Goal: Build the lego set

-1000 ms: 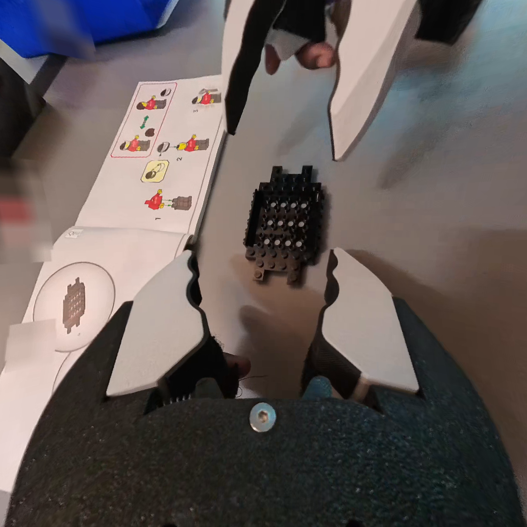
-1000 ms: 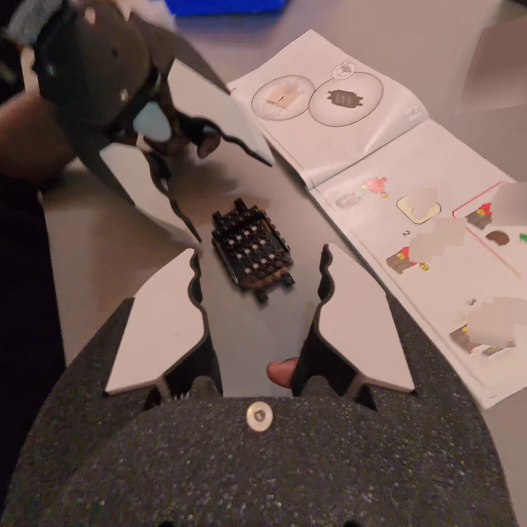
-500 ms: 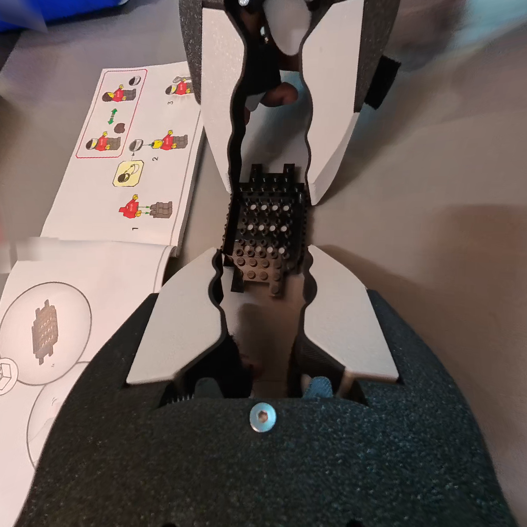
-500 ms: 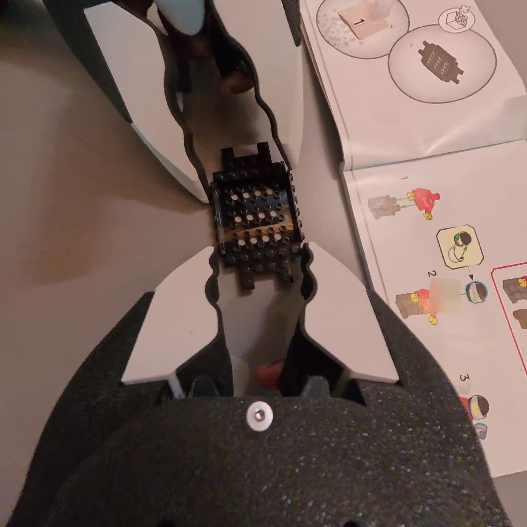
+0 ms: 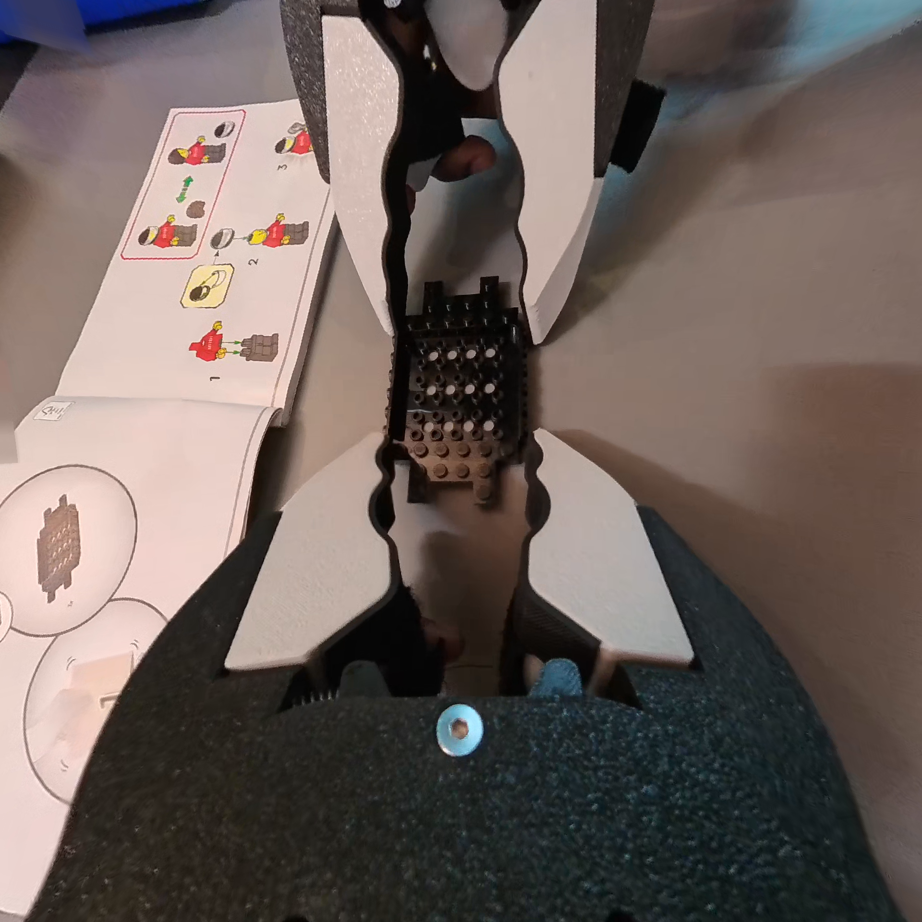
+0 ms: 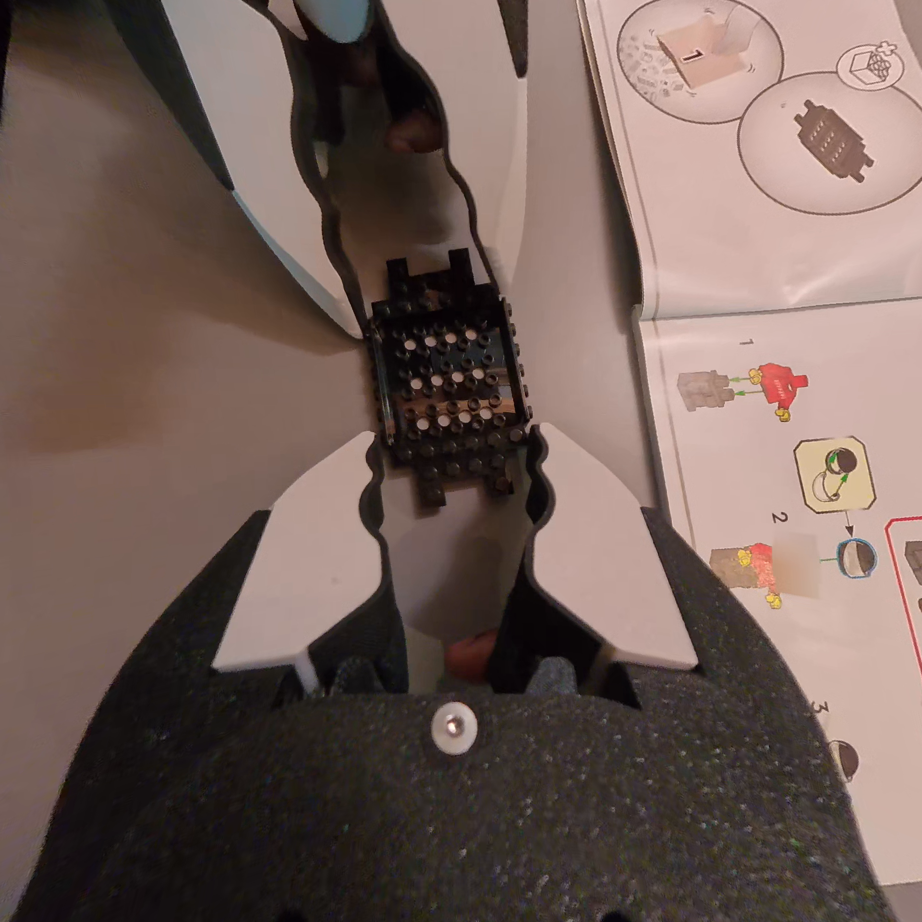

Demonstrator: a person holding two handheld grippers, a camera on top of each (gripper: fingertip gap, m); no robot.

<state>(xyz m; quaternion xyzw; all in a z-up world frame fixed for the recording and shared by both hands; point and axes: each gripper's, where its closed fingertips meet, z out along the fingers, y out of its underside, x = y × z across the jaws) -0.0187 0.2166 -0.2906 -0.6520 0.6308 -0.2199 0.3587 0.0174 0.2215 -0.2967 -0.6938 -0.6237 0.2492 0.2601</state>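
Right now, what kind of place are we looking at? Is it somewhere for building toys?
Probably a worktable set up for building a toy brick set. An open picture instruction booklet lies on the plain grey tabletop, and beside it a black studded brick base is held at both ends, one hand-held gripper on each.

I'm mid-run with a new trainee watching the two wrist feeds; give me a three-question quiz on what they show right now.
1. True or false: the black studded chassis piece lies on top of the open instruction booklet.
2. Multiple choice: where do the two grippers grip the chassis piece? A) both at the same end B) at opposite ends, facing each other C) only one reaches it.
3. Fill in: in the right wrist view the booklet lies to the ____ of the chassis piece.

Key
1. False: it sits on the grey table, beside the booklet.
2. B: the left gripper and the right gripper each clamp one end.
3. Right.
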